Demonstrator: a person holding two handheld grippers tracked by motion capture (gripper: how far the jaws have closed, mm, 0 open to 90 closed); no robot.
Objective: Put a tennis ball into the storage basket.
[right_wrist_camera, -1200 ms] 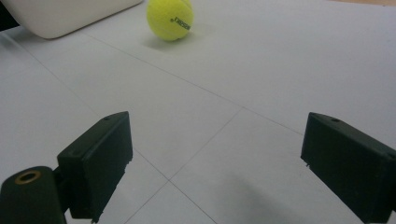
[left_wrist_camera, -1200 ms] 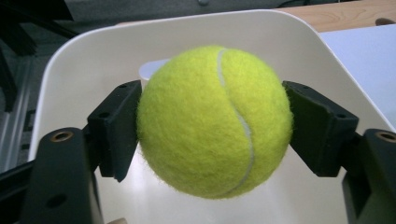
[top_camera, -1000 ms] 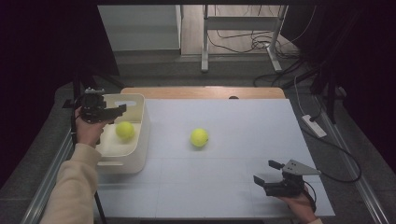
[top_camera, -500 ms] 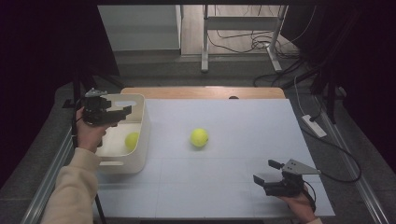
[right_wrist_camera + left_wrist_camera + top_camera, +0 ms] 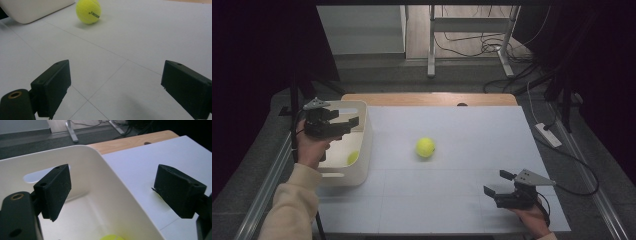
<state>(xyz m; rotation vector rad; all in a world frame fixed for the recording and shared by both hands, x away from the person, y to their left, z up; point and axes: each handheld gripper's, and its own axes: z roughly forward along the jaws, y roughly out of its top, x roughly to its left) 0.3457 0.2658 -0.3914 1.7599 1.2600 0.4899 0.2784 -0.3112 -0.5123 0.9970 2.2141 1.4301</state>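
My left gripper (image 5: 348, 120) has its fingers (image 5: 56, 187) apart. They have just been opening and nothing is between them. In the left gripper view they hang over the white bin (image 5: 120, 192), one above its hollow and one out past its near wall. A tennis ball (image 5: 111, 237) peeks in at the bottom edge, lying on the bin floor. In the high view that ball (image 5: 352, 157) sits in the lower right corner of the bin, at the left of the frame.

My right gripper (image 5: 496, 182) waits at the lower right, low over the desk (image 5: 472, 135). Its fingers (image 5: 53, 80) are spread wide and empty. They look toward the second tennis ball (image 5: 88, 11), which rests alone near the middle of the desk (image 5: 425, 147), well apart from both grippers and right of the bin.

I judge one ball is delivered and the other is next. To do it well:
- I'd lift the left hand clear of the bin wall before swinging toward centre frame, so a finger doesn't nudge the bin.
- I'd keep the fingers wide and come down so they straddle the ball at its widest.
- I'd close slowly, since a ball rolls off at a glancing touch.
- I'd release low inside the bin so it doesn't bounce out.
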